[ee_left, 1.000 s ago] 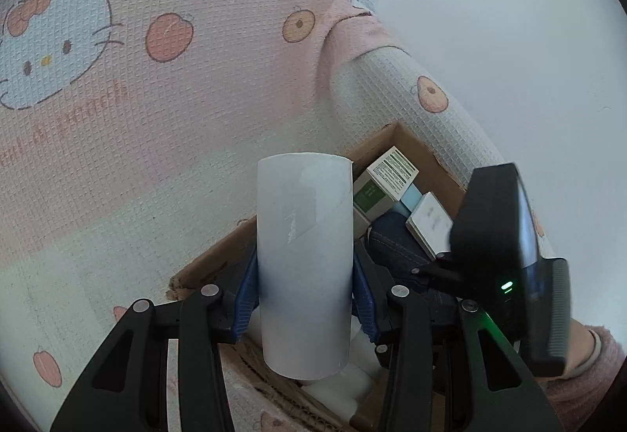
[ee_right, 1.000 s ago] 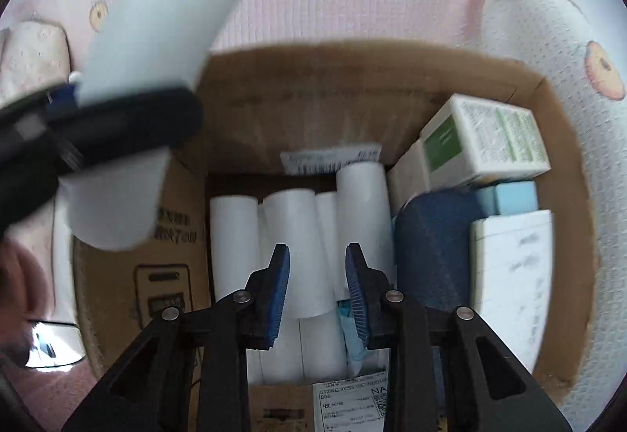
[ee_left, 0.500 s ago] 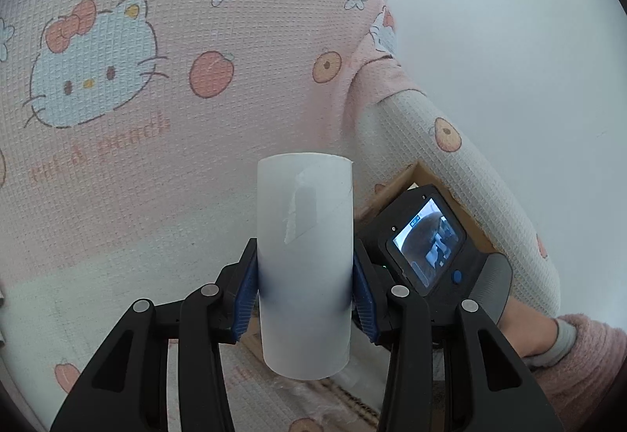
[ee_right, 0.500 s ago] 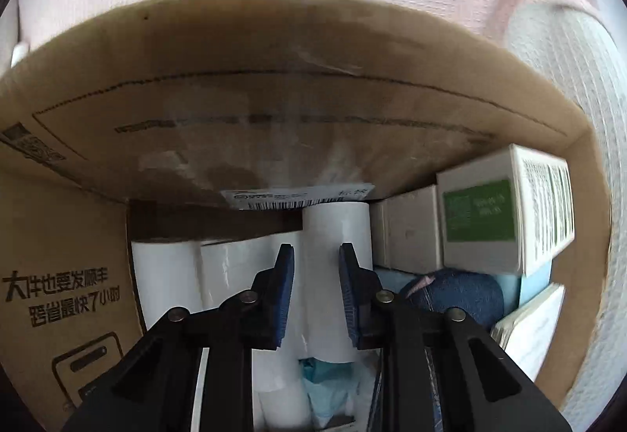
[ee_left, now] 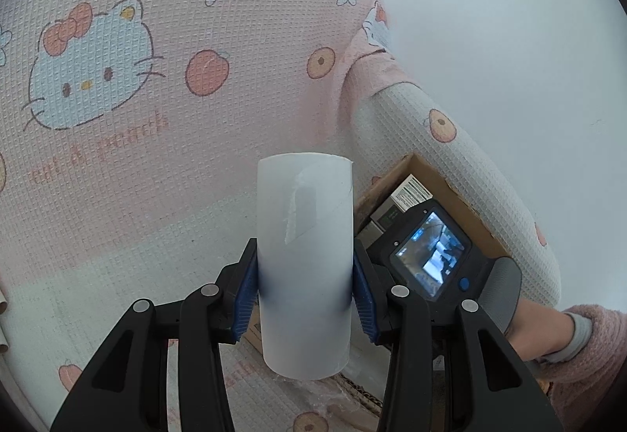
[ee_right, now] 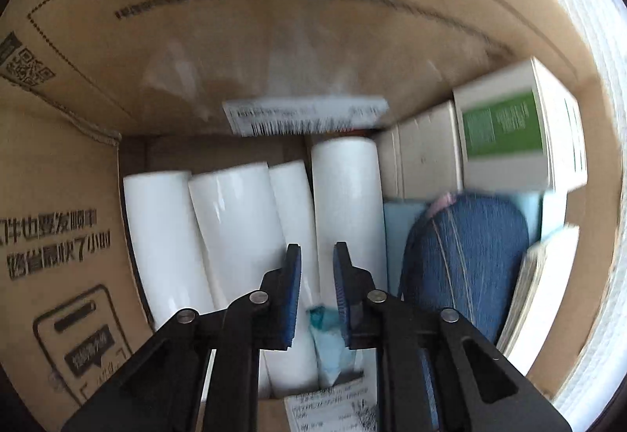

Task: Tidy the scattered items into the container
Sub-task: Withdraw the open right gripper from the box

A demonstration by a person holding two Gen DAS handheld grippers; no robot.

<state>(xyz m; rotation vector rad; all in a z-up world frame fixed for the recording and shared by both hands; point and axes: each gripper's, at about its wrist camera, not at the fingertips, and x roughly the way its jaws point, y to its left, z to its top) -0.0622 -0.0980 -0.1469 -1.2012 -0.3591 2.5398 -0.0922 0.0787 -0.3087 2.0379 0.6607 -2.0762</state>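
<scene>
My left claw (ee_left: pixel 305 293) pinched a white roll (ee_left: pixel 305 255) upright, the cardboard box (ee_left: pixel 462 197) off at 3 o'clock. My right claw (ee_right: pixel 316 283), narrowly parted and empty, crowded the rolls (ee_right: pixel 235 232) inside; I judged the two might collide there.

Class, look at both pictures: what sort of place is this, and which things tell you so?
Probably a home, perhaps a bed or sofa: a cartoon-cat blanket lies under a cardboard box holding white rolls and small cartons.
</scene>
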